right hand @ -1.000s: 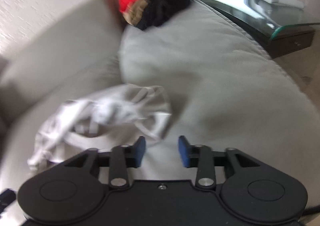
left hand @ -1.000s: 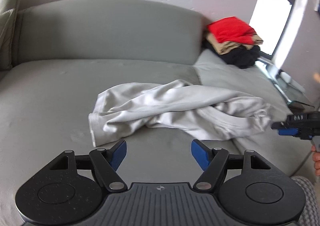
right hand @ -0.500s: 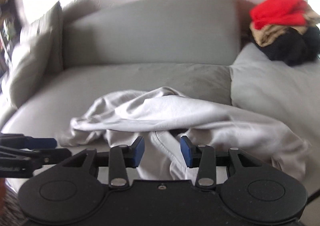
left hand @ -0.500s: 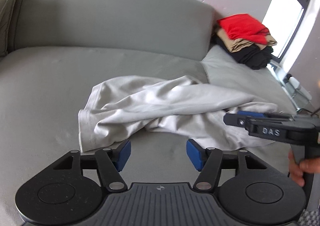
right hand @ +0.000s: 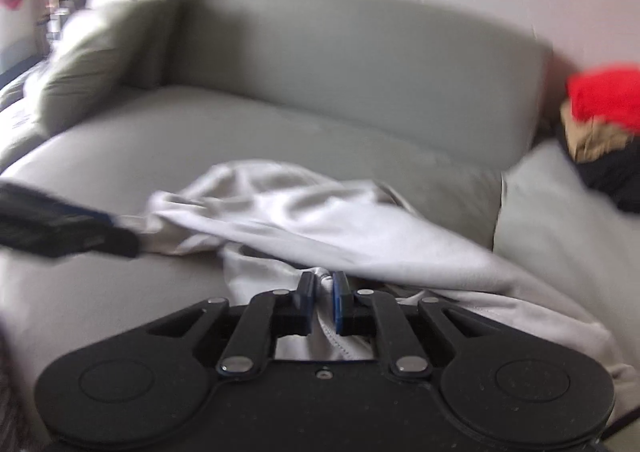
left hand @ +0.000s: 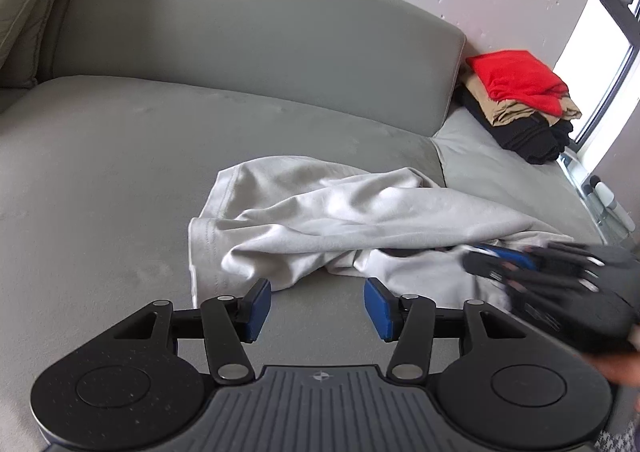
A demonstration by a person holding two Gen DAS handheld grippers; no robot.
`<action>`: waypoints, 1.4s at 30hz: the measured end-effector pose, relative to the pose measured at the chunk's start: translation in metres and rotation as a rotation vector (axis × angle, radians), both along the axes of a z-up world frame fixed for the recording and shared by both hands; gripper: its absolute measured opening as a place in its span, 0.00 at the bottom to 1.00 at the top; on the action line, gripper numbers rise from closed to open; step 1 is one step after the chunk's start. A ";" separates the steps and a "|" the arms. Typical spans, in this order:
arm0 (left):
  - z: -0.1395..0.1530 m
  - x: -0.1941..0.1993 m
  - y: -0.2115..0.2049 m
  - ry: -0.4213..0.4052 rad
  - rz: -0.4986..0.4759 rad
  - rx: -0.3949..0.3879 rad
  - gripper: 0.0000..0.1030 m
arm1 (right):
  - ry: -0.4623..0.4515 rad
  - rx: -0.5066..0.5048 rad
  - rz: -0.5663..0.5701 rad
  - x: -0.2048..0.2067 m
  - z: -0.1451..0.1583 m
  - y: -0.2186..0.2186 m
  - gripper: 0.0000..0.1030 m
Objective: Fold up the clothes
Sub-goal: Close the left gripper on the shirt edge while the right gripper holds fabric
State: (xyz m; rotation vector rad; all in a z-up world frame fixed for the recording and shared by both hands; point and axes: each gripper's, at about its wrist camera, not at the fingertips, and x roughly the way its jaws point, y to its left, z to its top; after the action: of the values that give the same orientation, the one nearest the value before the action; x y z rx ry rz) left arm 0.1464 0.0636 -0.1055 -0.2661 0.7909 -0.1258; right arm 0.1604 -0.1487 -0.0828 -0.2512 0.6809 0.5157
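Observation:
A crumpled light grey garment (left hand: 340,223) lies on the grey sofa seat (left hand: 100,155). My left gripper (left hand: 316,308) is open and empty, just in front of the garment's near edge. My right gripper (right hand: 323,298) is shut on a stitched edge of the garment (right hand: 332,340), with cloth pinched between its blue pads. It shows blurred at the right of the left wrist view (left hand: 496,264), on the garment's right part. The left gripper shows blurred at the left of the right wrist view (right hand: 124,240).
A stack of folded clothes, red on tan on black (left hand: 520,99), sits on the sofa's right section by the window. A cushion (right hand: 108,51) leans at the sofa's left end. A glass side table (left hand: 604,207) stands at the right.
My right gripper moved onto the garment and closed on its edge; it was open before. My left gripper shifted slightly left and stayed open.

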 end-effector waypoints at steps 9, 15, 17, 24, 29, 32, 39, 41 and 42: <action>-0.010 -0.027 0.005 0.072 -0.032 -0.079 0.52 | 0.037 -0.184 0.192 -0.114 -0.015 0.023 0.11; -0.034 -0.009 0.010 0.183 0.016 -0.188 0.41 | 0.094 0.159 -0.080 -0.100 0.011 -0.042 0.57; -0.040 0.000 0.009 0.195 0.034 -0.229 0.39 | 0.150 0.348 -0.218 -0.090 0.011 -0.084 0.57; -0.061 0.033 0.006 0.237 0.100 -0.372 0.40 | 0.302 0.915 -0.537 -0.079 -0.030 -0.193 0.59; -0.076 0.056 0.005 0.264 0.146 -0.476 0.40 | 0.366 1.121 -0.637 -0.075 -0.060 -0.227 0.63; -0.082 0.060 0.009 0.262 0.163 -0.546 0.40 | 0.373 1.214 -0.649 -0.073 -0.071 -0.236 0.66; -0.089 0.053 0.009 0.303 0.117 -0.722 0.31 | 0.352 1.212 -0.620 -0.071 -0.072 -0.232 0.70; -0.092 0.055 0.002 0.332 0.096 -0.702 0.28 | 0.347 1.205 -0.615 -0.074 -0.070 -0.234 0.70; -0.093 0.058 0.001 0.331 0.101 -0.682 0.22 | 0.345 1.207 -0.615 -0.076 -0.070 -0.235 0.71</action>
State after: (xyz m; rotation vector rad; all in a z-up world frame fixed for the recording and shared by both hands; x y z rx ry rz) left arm 0.2044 0.0643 -0.1989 -0.9905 1.0436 -0.2602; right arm 0.0849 -0.3842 -0.1526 1.1704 0.6300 0.2980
